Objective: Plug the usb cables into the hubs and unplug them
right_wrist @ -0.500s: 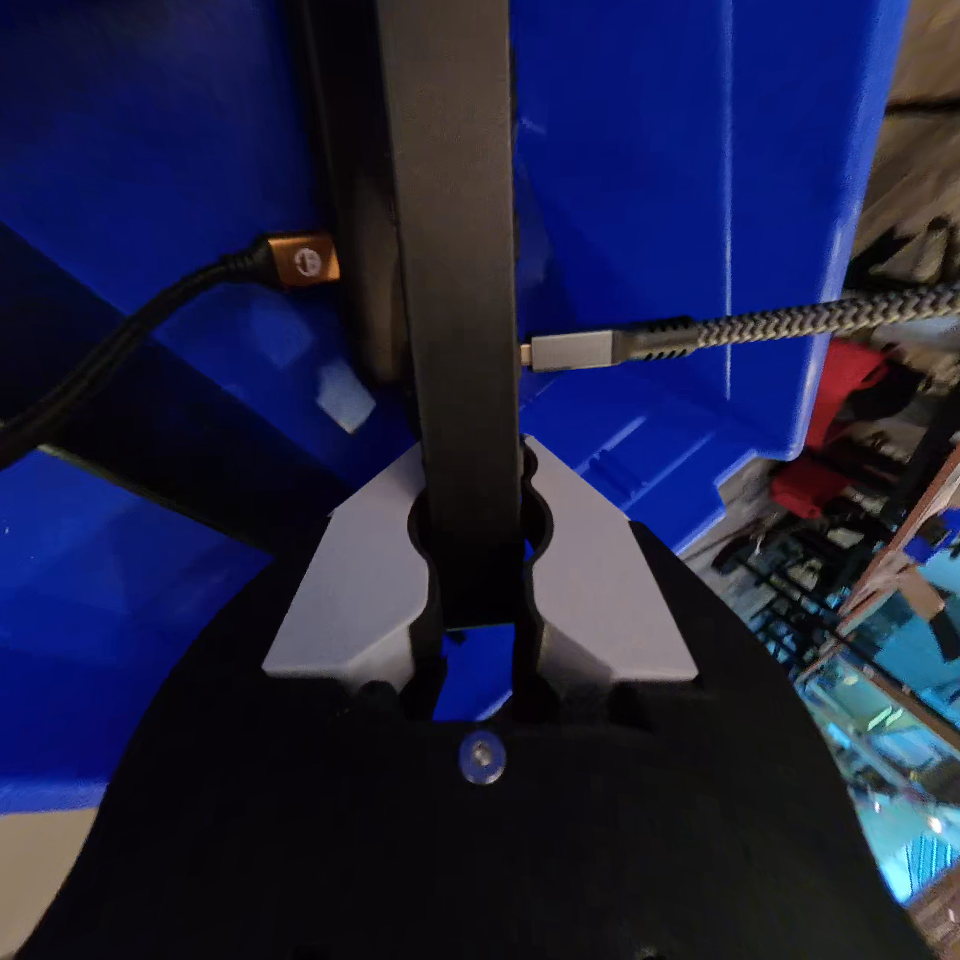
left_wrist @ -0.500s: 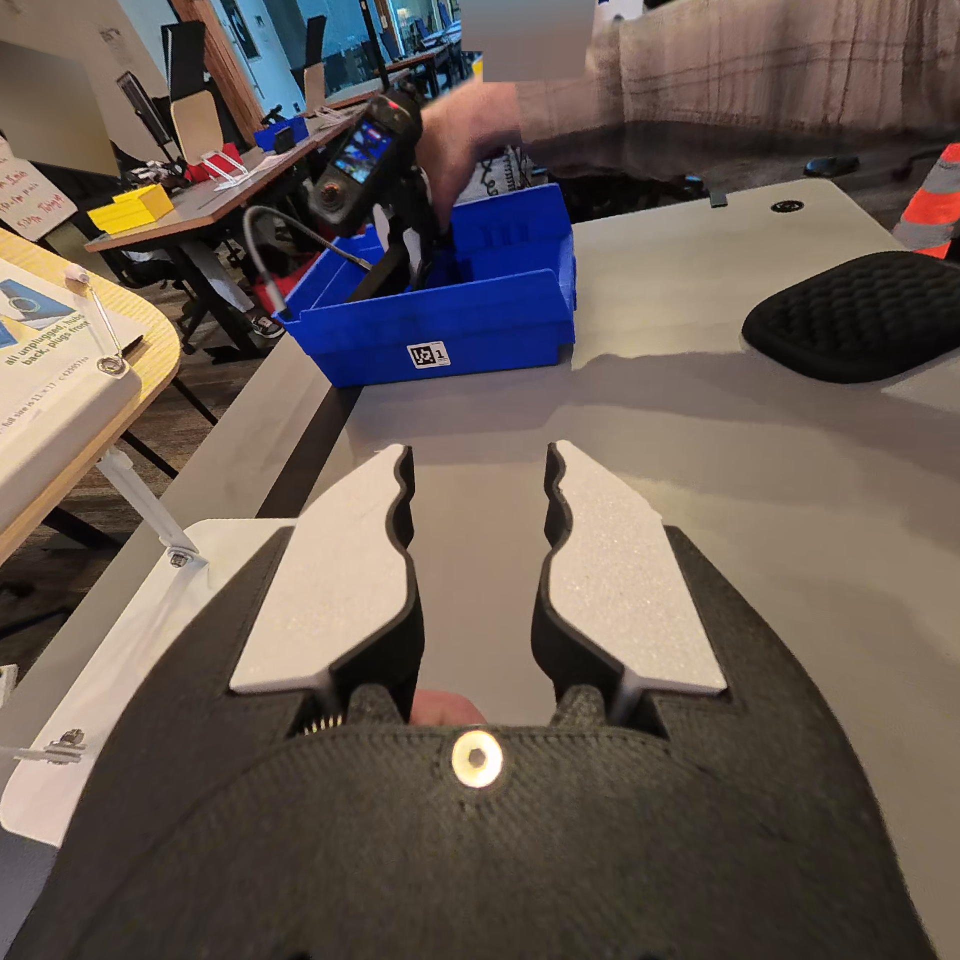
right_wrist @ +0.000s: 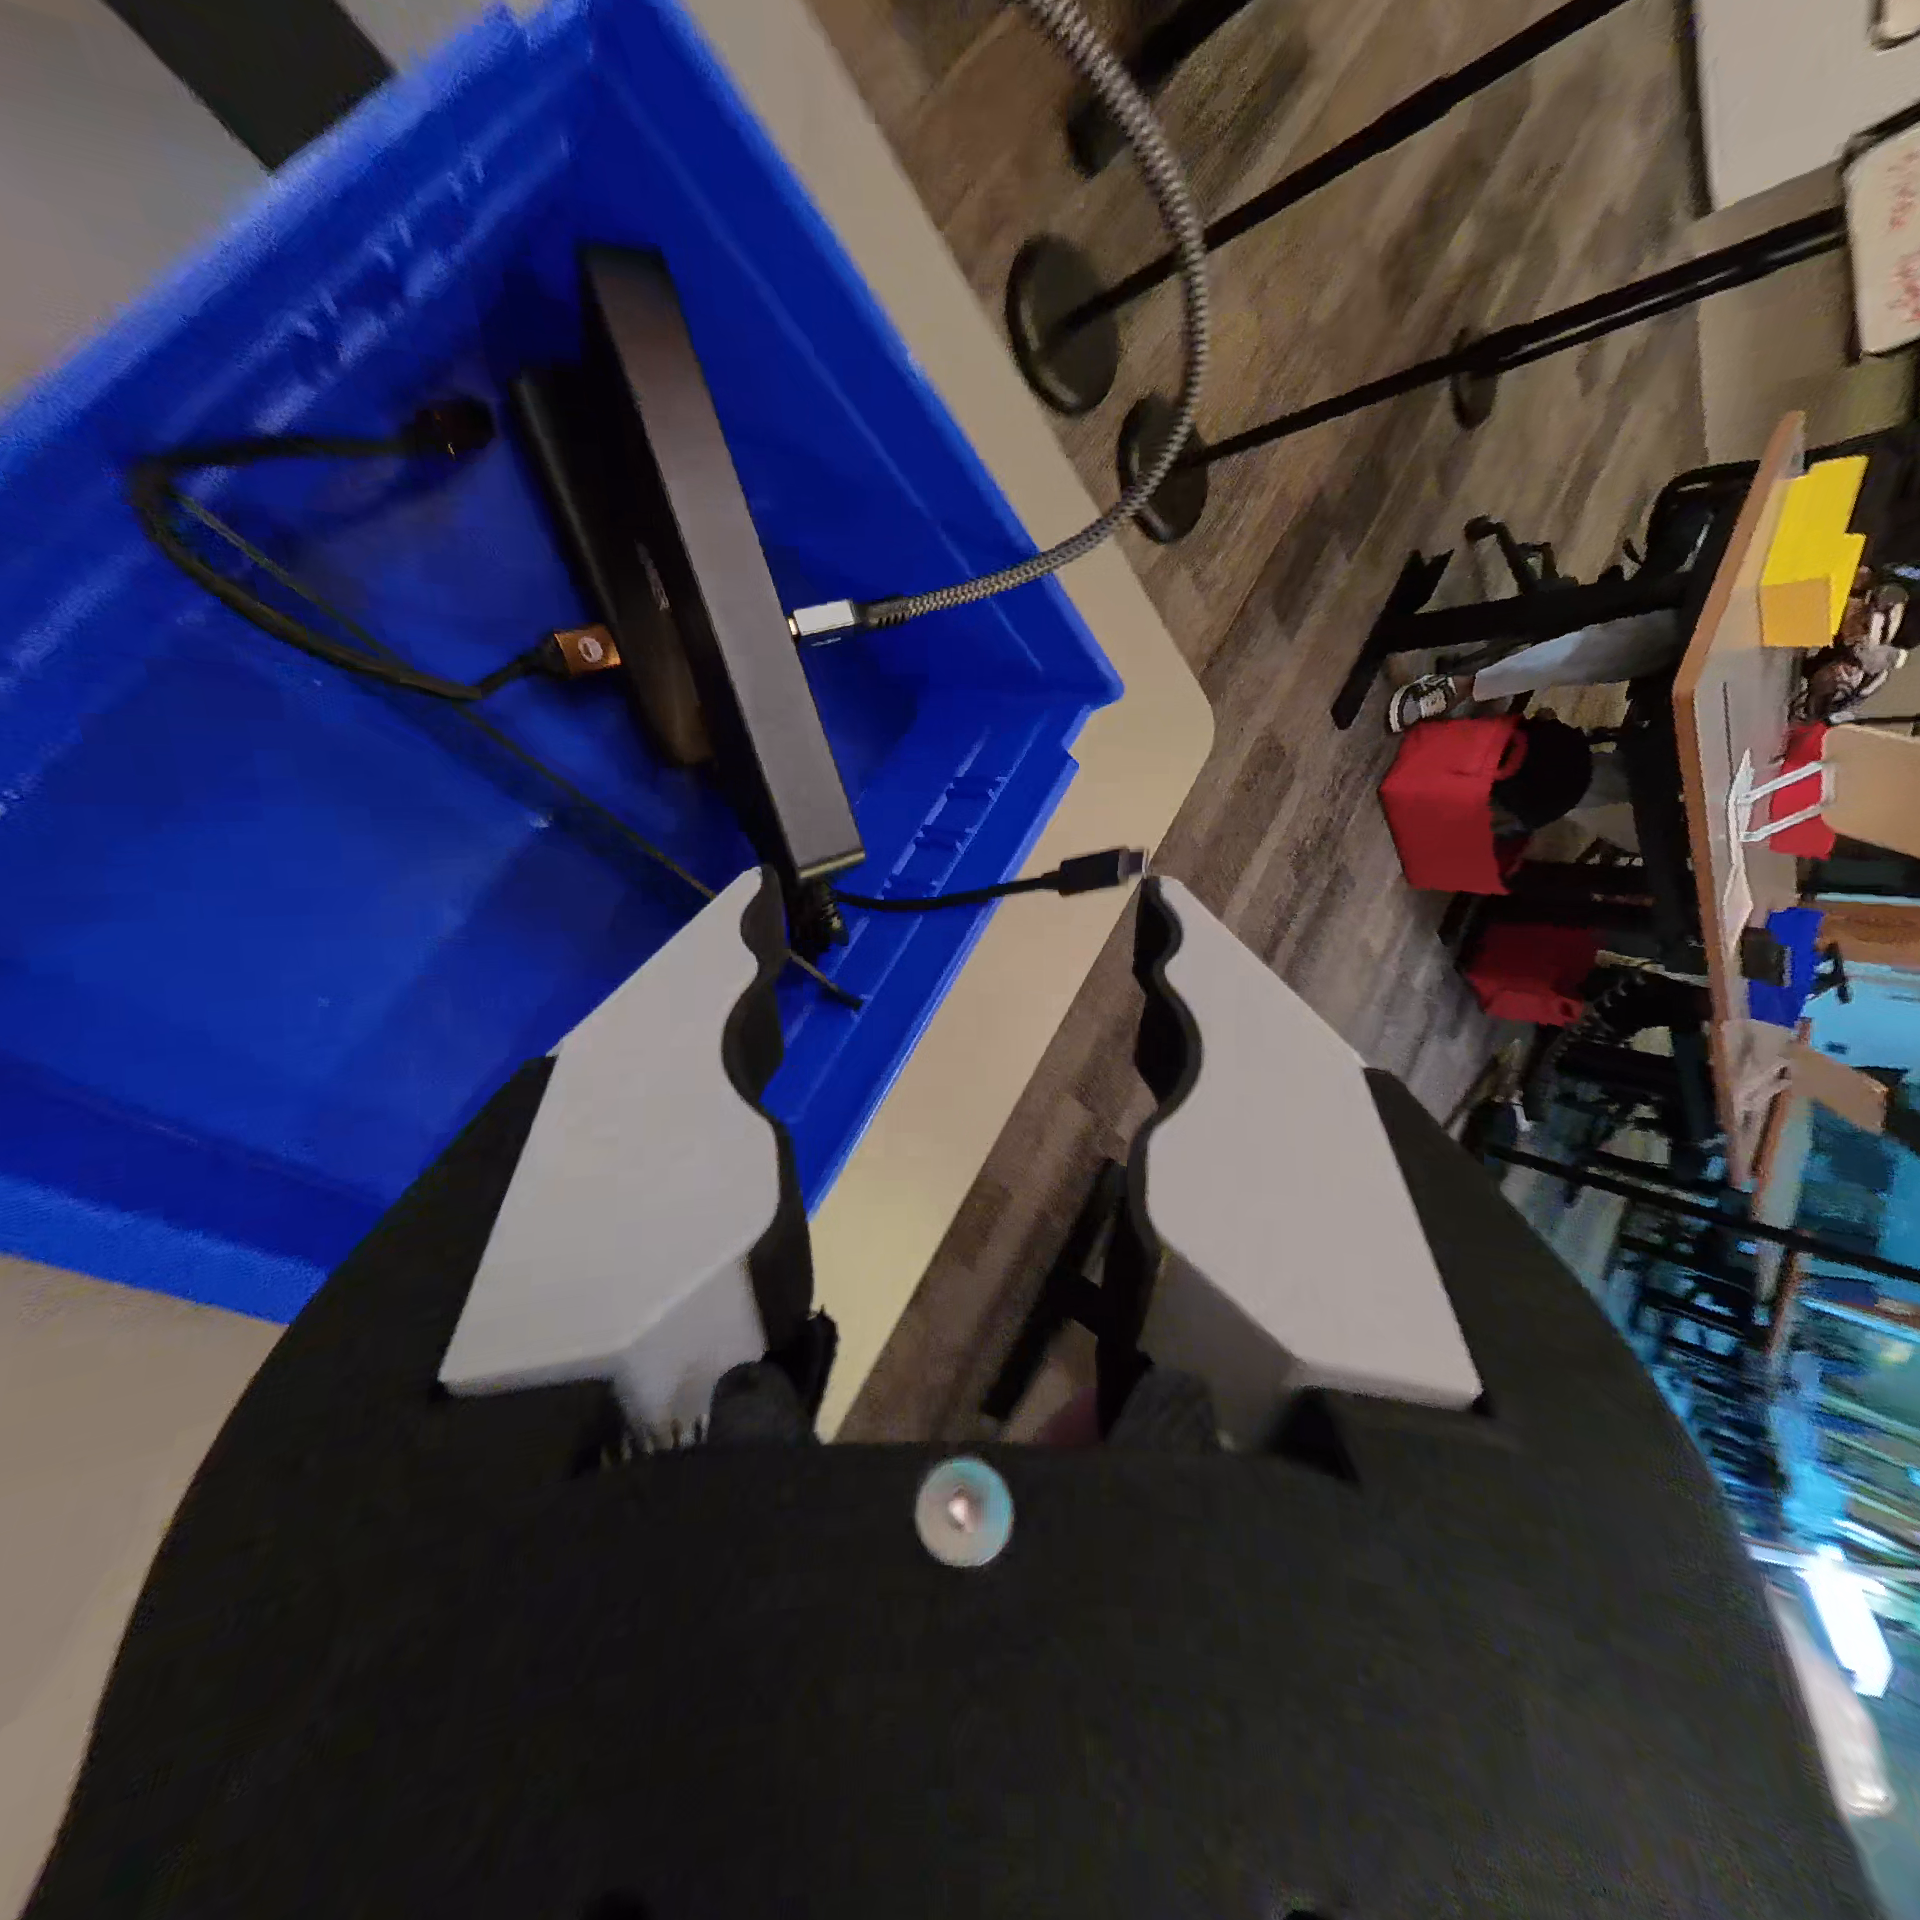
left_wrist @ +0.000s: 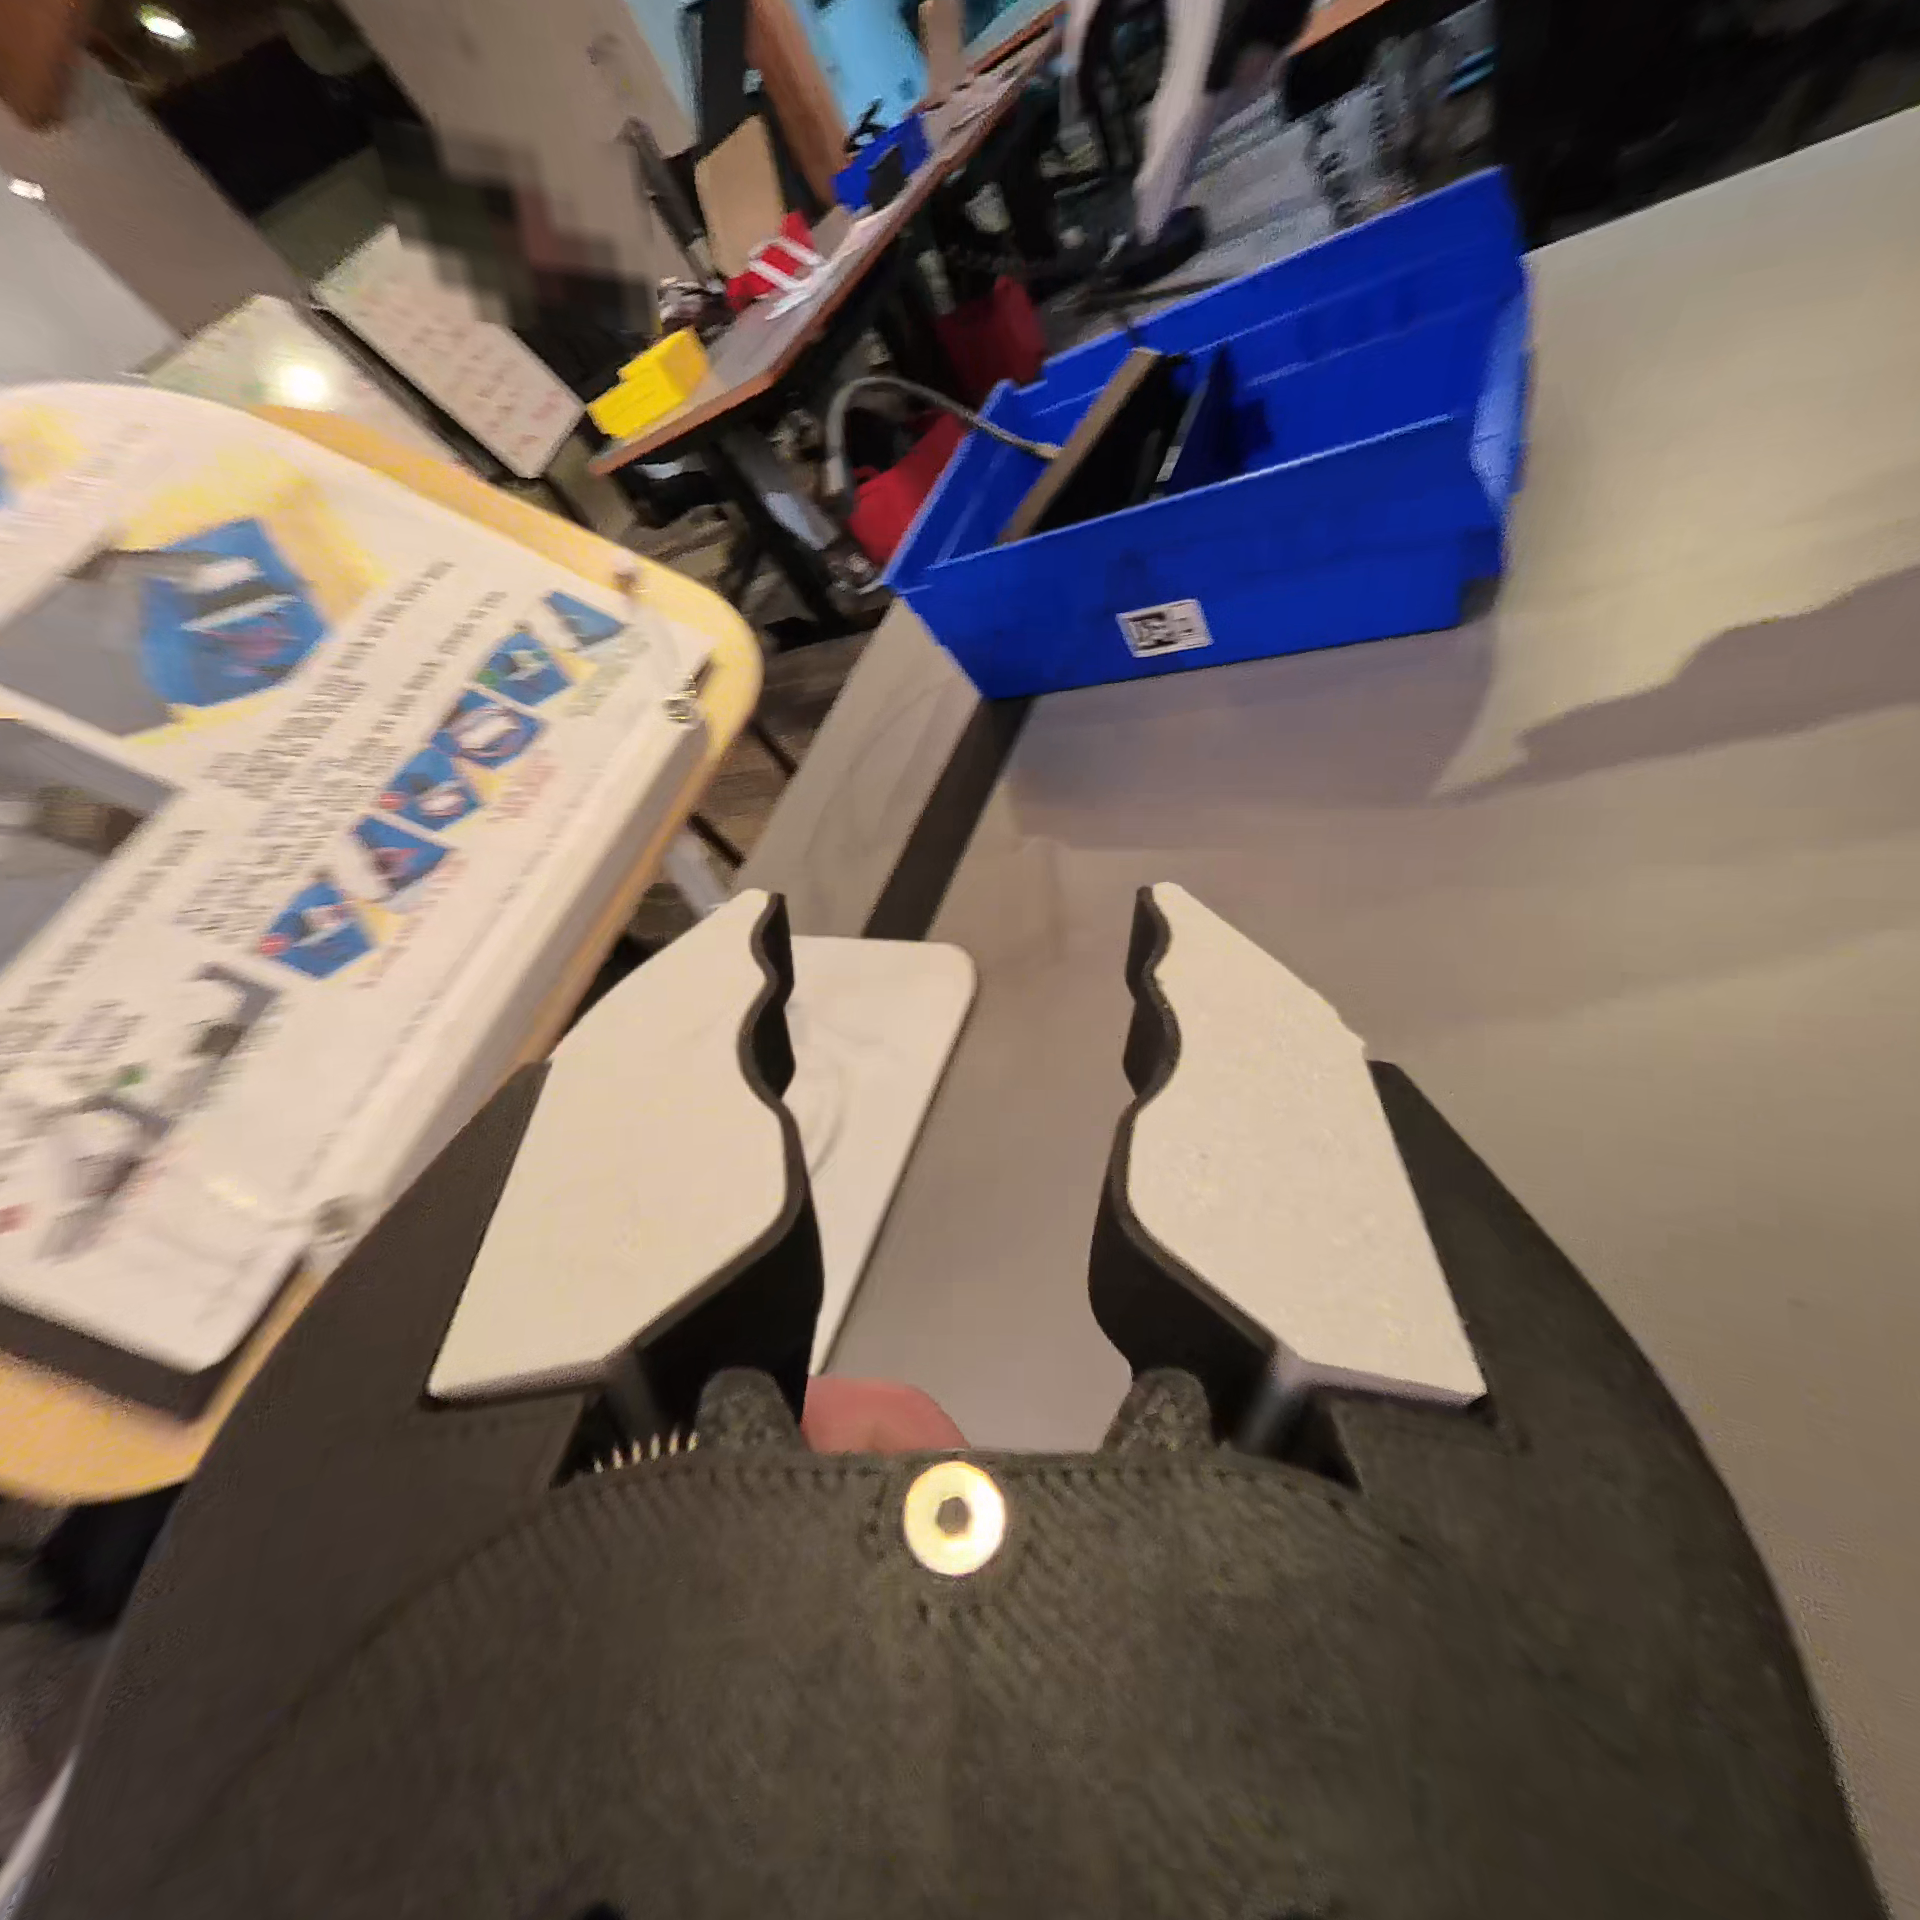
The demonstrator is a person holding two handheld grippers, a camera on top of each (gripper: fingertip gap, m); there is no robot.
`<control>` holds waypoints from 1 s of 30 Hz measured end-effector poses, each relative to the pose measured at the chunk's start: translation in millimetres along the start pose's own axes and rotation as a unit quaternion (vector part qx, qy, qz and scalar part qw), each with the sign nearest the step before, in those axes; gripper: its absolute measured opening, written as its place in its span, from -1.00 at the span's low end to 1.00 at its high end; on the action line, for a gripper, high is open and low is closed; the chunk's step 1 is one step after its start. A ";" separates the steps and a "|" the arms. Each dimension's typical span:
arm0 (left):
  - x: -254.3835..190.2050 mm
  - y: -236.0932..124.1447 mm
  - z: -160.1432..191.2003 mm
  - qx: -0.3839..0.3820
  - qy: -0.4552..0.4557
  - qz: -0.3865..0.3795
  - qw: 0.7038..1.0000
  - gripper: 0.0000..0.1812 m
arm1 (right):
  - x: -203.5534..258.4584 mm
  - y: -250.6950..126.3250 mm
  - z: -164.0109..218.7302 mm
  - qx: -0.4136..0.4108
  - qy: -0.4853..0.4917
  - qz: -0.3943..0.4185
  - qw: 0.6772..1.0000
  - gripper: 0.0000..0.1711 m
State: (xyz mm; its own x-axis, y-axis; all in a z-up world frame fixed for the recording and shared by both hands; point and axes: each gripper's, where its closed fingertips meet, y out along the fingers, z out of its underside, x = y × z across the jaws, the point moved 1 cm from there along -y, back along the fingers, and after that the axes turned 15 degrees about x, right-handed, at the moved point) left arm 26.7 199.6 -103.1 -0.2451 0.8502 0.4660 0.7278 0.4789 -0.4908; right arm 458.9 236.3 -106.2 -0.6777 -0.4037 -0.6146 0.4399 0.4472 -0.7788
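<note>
A blue bin on the grey table holds two dark USB hubs. The long hub leans on the bin's rim; a second dark hub lies against it. A braided grey cable is plugged into the long hub's side. A black cable with a copper plug is plugged into the second hub. The long hub's own short black lead hangs over the rim. My right gripper is open and empty, just off the long hub's end. My left gripper is open and empty over the table, well short of the bin.
A wooden board with a printed sheet juts in at the left of the left wrist view. A white plate lies at the table's left edge. Beyond the table edge are floor, stool bases and other desks. The left gripper's tips are roughly 45 cm from the right gripper's.
My right gripper has let go of the long hub, opened and pulled back out of the bin. My left gripper has swung left, and the right gripper and hand no longer show in its view.
</note>
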 end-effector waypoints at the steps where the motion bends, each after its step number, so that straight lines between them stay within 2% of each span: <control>1: 9.1 -7.9 -1.3 0.004 0.001 -0.022 1.000 -0.30 | -2.6 -8.5 7.7 -0.010 0.023 0.005 1.000 -0.17; 4: 38.4 -37.7 0.8 0.023 -0.001 -0.078 0.997 -0.25 | -8.6 -28.5 31.3 -0.040 0.087 0.024 0.995 -0.22; 7: 78.7 -72.3 21.6 0.064 -0.011 -0.154 0.986 -0.20 | 0.5 -29.8 53.8 -0.057 0.118 0.013 0.991 -0.21; 9: 108.9 -94.8 49.9 0.113 -0.028 -0.206 0.972 -0.15 | 10.8 -18.1 70.9 -0.048 0.132 -0.010 0.990 -0.20; 15: 169.1 -153.3 166.8 0.250 -0.167 -0.253 0.919 -0.05 | 46.5 21.4 98.7 -0.050 0.169 -0.114 0.978 -0.07; 17: 176.6 -165.9 209.3 0.284 -0.218 -0.247 0.900 0.03 | 53.6 29.8 101.2 -0.061 0.182 -0.143 0.971 0.02; 21: 182.6 -184.8 303.4 0.375 -0.291 -0.251 0.843 0.08 | 65.2 45.0 105.2 -0.057 0.184 -0.175 0.966 0.02; 23: 174.4 -186.4 342.6 0.408 -0.330 -0.226 0.821 0.16 | 70.0 49.5 104.7 -0.060 0.190 -0.198 0.960 0.03; 25: 163.6 -182.9 366.9 0.411 -0.372 -0.191 0.810 0.16 | 71.4 54.3 102.8 -0.067 0.202 -0.212 0.954 0.03; 28: 147.0 -173.5 390.0 0.418 -0.403 -0.142 0.802 0.06 | 74.0 69.0 106.7 -0.043 0.207 -0.212 0.954 -0.05; 29: 142.2 -170.0 395.4 0.425 -0.404 -0.129 0.800 0.02 | 76.1 73.6 107.6 -0.035 0.203 -0.213 0.955 -0.07; 30: 140.0 -167.3 398.7 0.426 -0.406 -0.121 0.799 -0.11 | 78.7 76.9 106.8 -0.033 0.200 -0.217 0.955 -0.12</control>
State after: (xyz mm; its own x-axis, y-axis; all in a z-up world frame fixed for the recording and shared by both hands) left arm -384.8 325.7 -249.3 -0.8999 0.4051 0.1612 -0.0193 0.3324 -0.9429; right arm 502.4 153.7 -227.9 -0.9642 -0.2319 -0.1286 0.0375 0.3611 -0.9318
